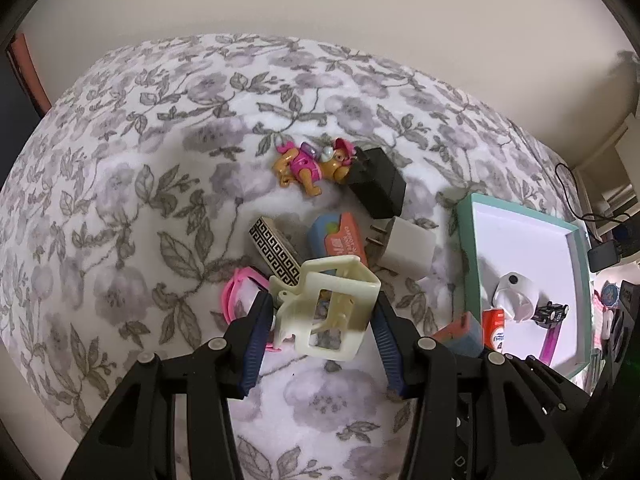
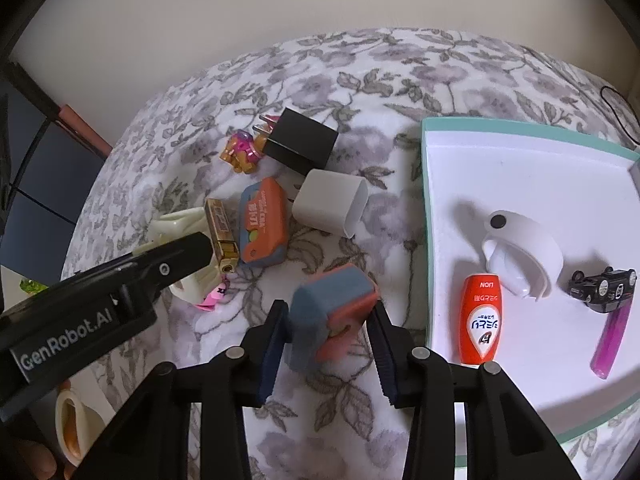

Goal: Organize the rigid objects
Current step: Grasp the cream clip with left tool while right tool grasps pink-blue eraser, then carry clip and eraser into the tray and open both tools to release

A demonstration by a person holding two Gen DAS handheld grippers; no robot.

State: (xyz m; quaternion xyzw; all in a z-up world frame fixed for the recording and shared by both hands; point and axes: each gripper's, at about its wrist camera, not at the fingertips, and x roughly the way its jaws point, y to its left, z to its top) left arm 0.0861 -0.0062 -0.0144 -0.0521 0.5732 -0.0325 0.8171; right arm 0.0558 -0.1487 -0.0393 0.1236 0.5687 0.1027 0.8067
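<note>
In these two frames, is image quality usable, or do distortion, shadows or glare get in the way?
Usable. Left wrist view: heavy fisheye curvature bends the floral bedspread, dark vignette at the corners, soft focus toward the rim. Right wrist view: same curvature; the white tray is bright but not blown out, and the white cap casts a soft shadow.

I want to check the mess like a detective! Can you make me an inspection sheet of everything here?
Surface: floral blanket, soft and bumpy.
Job's things: teal-rimmed tray holds white cap, orange tube, toy car, purple stick.
Clutter: dog figure, black charger, white charger, orange eraser, patterned box, pink glasses.
Grippers: left tongs around cream hair claw; right tongs around blue-orange block.
Cables: black cord beyond tray.
Surroundings: plain wall.
</note>
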